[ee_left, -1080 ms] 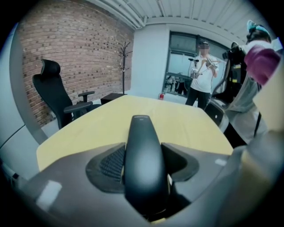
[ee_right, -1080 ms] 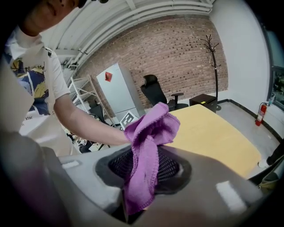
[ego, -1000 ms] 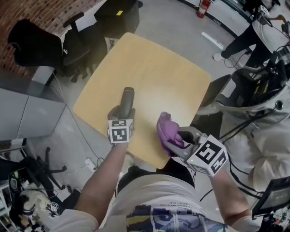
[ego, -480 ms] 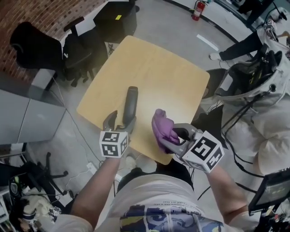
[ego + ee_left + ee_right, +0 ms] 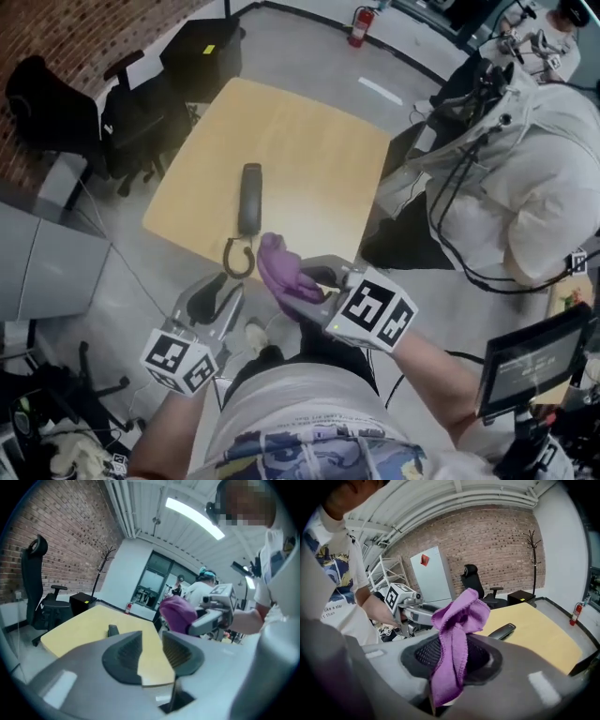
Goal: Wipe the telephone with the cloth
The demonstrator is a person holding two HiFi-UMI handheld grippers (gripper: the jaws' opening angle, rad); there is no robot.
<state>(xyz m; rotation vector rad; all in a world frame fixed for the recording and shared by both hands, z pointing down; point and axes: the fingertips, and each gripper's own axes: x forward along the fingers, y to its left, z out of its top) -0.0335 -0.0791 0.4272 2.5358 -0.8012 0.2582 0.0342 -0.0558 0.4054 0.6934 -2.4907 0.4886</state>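
Note:
The dark grey telephone handset [image 5: 250, 197] lies flat on the yellow table [image 5: 309, 150], its coiled cord [image 5: 236, 255] at the near edge. It also shows as a small dark shape [image 5: 113, 630] in the left gripper view and as a slanted bar [image 5: 501, 631] in the right gripper view. My left gripper [image 5: 217, 292] hangs off the table's near edge, below the handset. Its jaws are closing, with a gap and nothing between them [image 5: 150, 651]. My right gripper [image 5: 314, 281] is shut on the purple cloth [image 5: 281, 267], which bunches above the jaws [image 5: 459, 616], near the handset's cord.
Black office chairs [image 5: 131, 112] and a black box [image 5: 202, 56] stand beyond the table's far left. A fire extinguisher [image 5: 359, 26] is on the floor at the back. A person in white [image 5: 525, 187] sits close to the table's right side. A grey cabinet [image 5: 37, 253] is at left.
The left gripper opened off the handset's near end and pulled back off the table. The handset now lies free. The right gripper with the cloth also drew back toward me.

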